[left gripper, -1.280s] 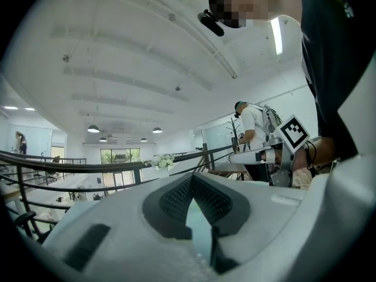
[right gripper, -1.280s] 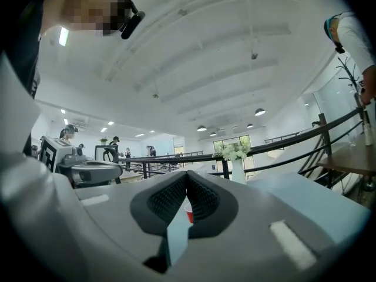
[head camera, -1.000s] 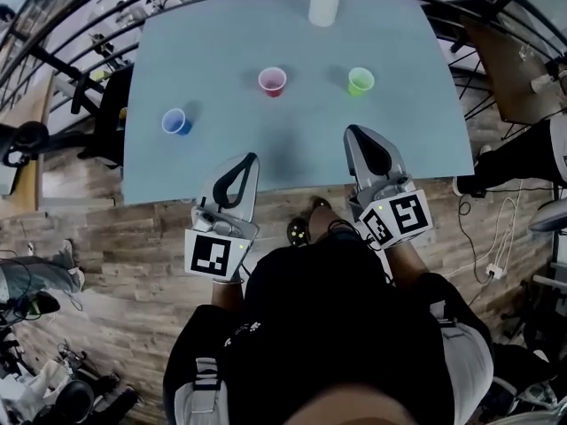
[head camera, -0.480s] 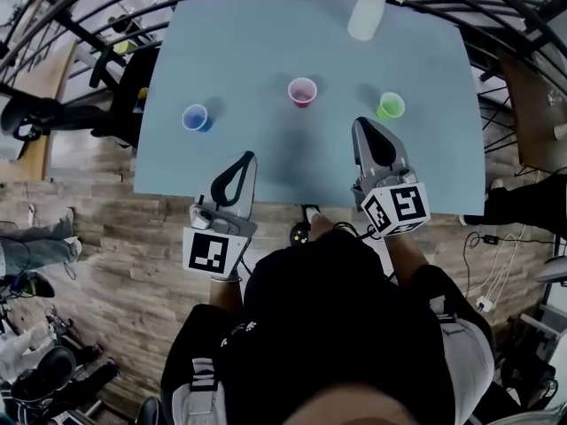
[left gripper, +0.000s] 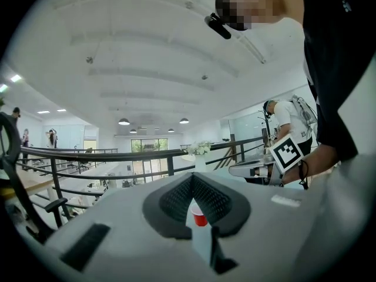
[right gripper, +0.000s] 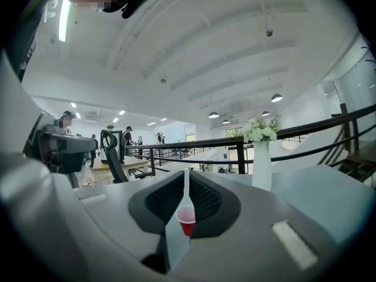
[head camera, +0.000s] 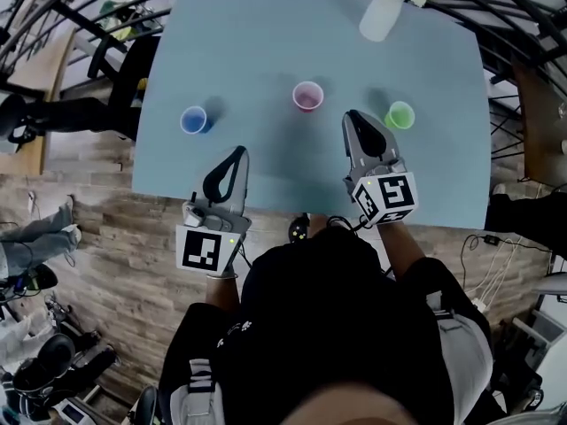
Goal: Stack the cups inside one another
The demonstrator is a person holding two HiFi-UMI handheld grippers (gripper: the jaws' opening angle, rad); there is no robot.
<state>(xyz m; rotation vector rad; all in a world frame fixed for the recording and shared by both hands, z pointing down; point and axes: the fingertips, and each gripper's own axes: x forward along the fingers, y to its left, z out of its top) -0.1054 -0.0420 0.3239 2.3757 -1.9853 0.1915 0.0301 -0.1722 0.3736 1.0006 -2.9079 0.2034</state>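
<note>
Three small cups stand apart on the pale blue table (head camera: 257, 42): a blue cup (head camera: 193, 119) at the left, a red cup (head camera: 307, 96) in the middle, a green cup (head camera: 400, 114) at the right. My left gripper (head camera: 236, 152) hovers over the table's near part, short of the blue and red cups, jaws shut and empty. My right gripper (head camera: 353, 117) points between the red and green cups; its jaws have just been opening to a thin slit with nothing between them. Each gripper view shows the red cup (left gripper: 199, 216) (right gripper: 186, 220) through its jaws.
A white vase with flowers (head camera: 383, 11) stands at the table's far edge, right of centre. A black railing (head camera: 80, 25) curves round the table's far and left sides. Office chairs and people are beyond it.
Both grippers have moved forward over the table toward the cups, the right one farther, its tip now level with the green cup. The cups have not moved.
</note>
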